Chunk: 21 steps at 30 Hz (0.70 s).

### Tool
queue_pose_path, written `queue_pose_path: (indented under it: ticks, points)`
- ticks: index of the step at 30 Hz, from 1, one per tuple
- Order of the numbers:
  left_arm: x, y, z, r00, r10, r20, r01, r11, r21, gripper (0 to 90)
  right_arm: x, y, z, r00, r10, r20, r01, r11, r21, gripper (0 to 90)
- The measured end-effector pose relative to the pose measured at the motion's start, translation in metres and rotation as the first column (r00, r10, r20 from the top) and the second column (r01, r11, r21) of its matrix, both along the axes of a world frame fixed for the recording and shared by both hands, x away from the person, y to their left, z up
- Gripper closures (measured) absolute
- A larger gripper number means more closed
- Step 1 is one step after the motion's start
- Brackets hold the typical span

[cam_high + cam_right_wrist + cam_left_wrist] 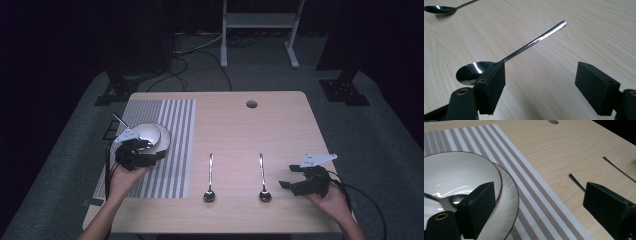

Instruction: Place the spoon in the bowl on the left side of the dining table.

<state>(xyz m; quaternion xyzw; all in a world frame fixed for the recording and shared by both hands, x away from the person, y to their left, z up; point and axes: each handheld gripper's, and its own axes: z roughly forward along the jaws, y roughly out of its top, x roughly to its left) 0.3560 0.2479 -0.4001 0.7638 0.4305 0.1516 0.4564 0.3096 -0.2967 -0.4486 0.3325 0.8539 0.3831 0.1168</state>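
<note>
pale wood grain covers the table, and a mat of grey and white stripes lies on its left part. on the mat a white bowl sits in a white plate, both with a thin brown rim.

the high view shows the left gripper at the near edge of the bowl and the right gripper low over the bare wood at the right, just beside the right spoon. a second spoon, the middle spoon, lies parallel to it, between it and the mat, both with their heads toward the person.

the left gripper view adds what the high view hides: a third spoon rests inside the bowl, its head shiny. the left gripper has its jaws spread wide, one over the bowl's rim, the other over the bare wood beyond the mat.

the right gripper view shows the right gripper with jaws spread wide too, holding nothing; the right spoon lies flat on the wood, its head partly behind one jaw, its handle running away.

a round hole sits near the table's far edge. the room is dark, with grey carpet, cables on the floor and a white frame behind the table.
</note>
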Motion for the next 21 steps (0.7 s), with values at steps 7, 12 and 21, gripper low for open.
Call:
queue_pose_path:
  ticks: [7,12,21]
  points:
    - [0.0,-0.015,-0.001,0.9995,-0.031,-0.001,0.031,0.9995,0.003,9.9,0.0,0.0,0.0,1.0,0.0,-0.001,0.0,1.0,0.002,23.1]
    - [0.0,-0.025,-0.004,0.9986,-0.054,-0.003,0.054,0.9985,0.01,9.9,0.0,0.0,0.0,1.0,0.0,0.001,0.0,1.0,0.002,23.1]
    - [-0.001,-0.042,-0.01,0.9961,-0.087,-0.009,0.088,0.9959,0.021,9.9,-0.001,0.0,0.0,1.0,0.0,0.004,0.0,1.0,0.002,23.1]
